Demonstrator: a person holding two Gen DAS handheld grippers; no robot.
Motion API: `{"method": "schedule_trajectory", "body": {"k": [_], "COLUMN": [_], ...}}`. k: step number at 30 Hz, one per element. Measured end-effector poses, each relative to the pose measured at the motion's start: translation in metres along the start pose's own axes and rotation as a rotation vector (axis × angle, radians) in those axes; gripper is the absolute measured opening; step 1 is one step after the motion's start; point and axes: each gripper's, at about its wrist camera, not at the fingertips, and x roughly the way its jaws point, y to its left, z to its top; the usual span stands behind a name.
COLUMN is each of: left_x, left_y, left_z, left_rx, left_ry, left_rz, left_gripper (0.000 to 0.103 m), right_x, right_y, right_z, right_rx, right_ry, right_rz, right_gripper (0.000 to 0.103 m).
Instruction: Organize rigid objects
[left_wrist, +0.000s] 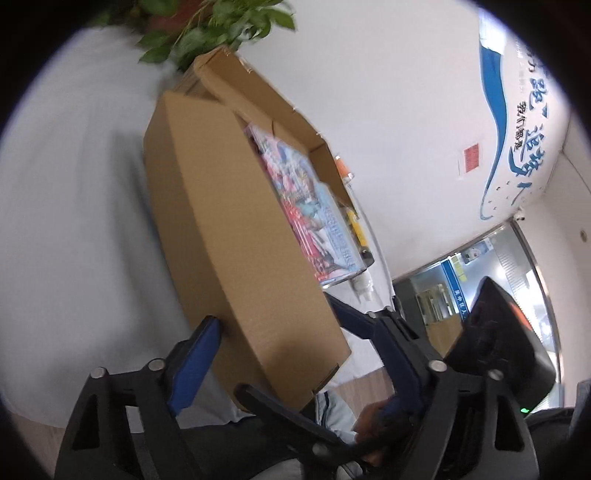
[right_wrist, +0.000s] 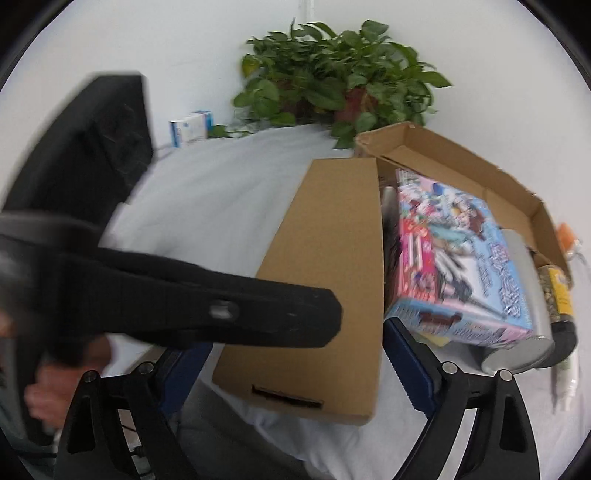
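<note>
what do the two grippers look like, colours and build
Both match: the left gripper and right gripper have black triangular-cutout frames with silver round bolts and blue finger pads. A small green light glows on the black body seen beside the left one.

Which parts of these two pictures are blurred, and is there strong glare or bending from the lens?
Left wrist view: the plant and cardboard box are smeared by motion, the wall lettering curves with the fisheye, corners are black. Right wrist view: the other gripper's black arm is the most blurred, the colourful box is soft; light is even, no strong glare.
</note>
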Motion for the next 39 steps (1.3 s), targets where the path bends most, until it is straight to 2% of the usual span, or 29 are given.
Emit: {"method": "schedule_trajectory", "body": {"k": [2, 3, 5, 7, 9, 11, 13, 15, 16, 17, 18, 19, 21, 24, 26, 27, 29, 30, 32, 33, 34, 36, 39], "left_x": [-0.001, -0.001, 0.004, 0.001, -0.009, -0.013, -0.01, -0.006, 0.0, 0.006, 0.011, 0.018, 0.035, 0.064, 0.072, 0.075, 0.067, 0.061, 0.039, 0.027, 0.022, 0.024, 0.054], "left_y": [-0.007, -0.008, -0.007, -0.004, 0.006, 0.019, 0.026, 0.019, 0.007, -0.005, -0.014, -0.024, -0.042, -0.07, -0.075, -0.076, -0.071, -0.066, -0.046, -0.033, -0.024, -0.004, 0.007], "left_z": [0.002, 0.004, 0.007, 0.012, 0.014, 0.015, 0.012, 0.012, 0.012, 0.011, 0.011, 0.01, 0.011, 0.007, 0.01, 0.011, 0.014, 0.016, 0.012, 0.004, -0.001, -0.005, -0.015], "left_rx": [0.025, 0.029, 0.036, 0.031, -0.004, -0.055, -0.086, -0.06, -0.029, 0.006, 0.031, 0.052, 0.083, 0.178, 0.177, 0.176, 0.17, 0.155, 0.115, 0.097, 0.074, 0.02, -0.039], "left_ry": [-0.01, -0.007, -0.007, -0.033, -0.075, -0.092, -0.083, -0.069, -0.062, -0.049, -0.042, -0.034, 0.001, 0.044, 0.066, 0.067, 0.04, 0.021, -0.028, -0.044, -0.053, -0.026, 0.057], "left_rz": [0.007, -0.003, -0.021, 0.02, 0.058, 0.084, 0.124, 0.093, 0.073, 0.074, 0.077, 0.056, 0.012, 0.019, -0.016, -0.004, 0.045, 0.063, 0.106, 0.129, 0.152, 0.201, 0.214], "left_gripper": [0.079, 0.079, 0.079, 0.08, 0.082, 0.082, 0.08, 0.068, 0.067, 0.062, 0.055, 0.051, 0.05, 0.05, 0.05, 0.05, 0.05, 0.05, 0.053, 0.054, 0.056, 0.057, 0.051], "right_x": [0.002, 0.003, 0.011, 0.021, 0.024, 0.035, 0.049, 0.062, 0.065, 0.066, 0.062, 0.057, 0.034, -0.007, -0.02, -0.022, -0.024, -0.025, -0.017, -0.015, -0.015, -0.001, 0.014], "right_y": [-0.004, -0.009, -0.025, -0.047, -0.069, -0.094, -0.107, -0.108, -0.105, -0.102, -0.1, -0.099, -0.098, -0.096, -0.095, -0.092, -0.092, -0.081, -0.071, -0.073, -0.077, -0.096, -0.109], "right_z": [0.0, 0.0, -0.004, -0.009, -0.017, -0.026, -0.036, -0.042, -0.043, -0.043, -0.042, -0.04, -0.037, -0.038, -0.036, -0.034, -0.027, -0.032, -0.028, -0.03, -0.03, -0.035, -0.042], "right_rx": [0.032, 0.058, 0.127, 0.204, 0.342, 0.531, 0.65, 0.684, 0.673, 0.64, 0.594, 0.548, 0.459, 0.345, 0.306, 0.282, 0.242, 0.233, 0.227, 0.219, 0.233, 0.345, 0.42], "right_ry": [-0.017, -0.011, 0.007, 0.038, 0.028, 0.044, 0.063, 0.107, 0.128, 0.143, 0.139, 0.127, 0.078, 0.004, -0.012, -0.011, 0.011, 0.021, 0.032, 0.027, 0.032, 0.046, 0.08], "right_rz": [-0.002, 0.0, 0.065, 0.132, 0.254, 0.46, 0.616, 0.72, 0.732, 0.704, 0.638, 0.568, 0.4, 0.213, 0.168, 0.149, 0.095, 0.097, 0.091, 0.071, 0.073, 0.166, 0.223], "right_gripper": [0.088, 0.082, 0.081, 0.08, 0.08, 0.08, 0.08, 0.08, 0.082, 0.083, 0.087, 0.093, 0.097, 0.097, 0.098, 0.096, 0.077, 0.062, 0.048, 0.034, 0.025, 0.025, 0.023]}}
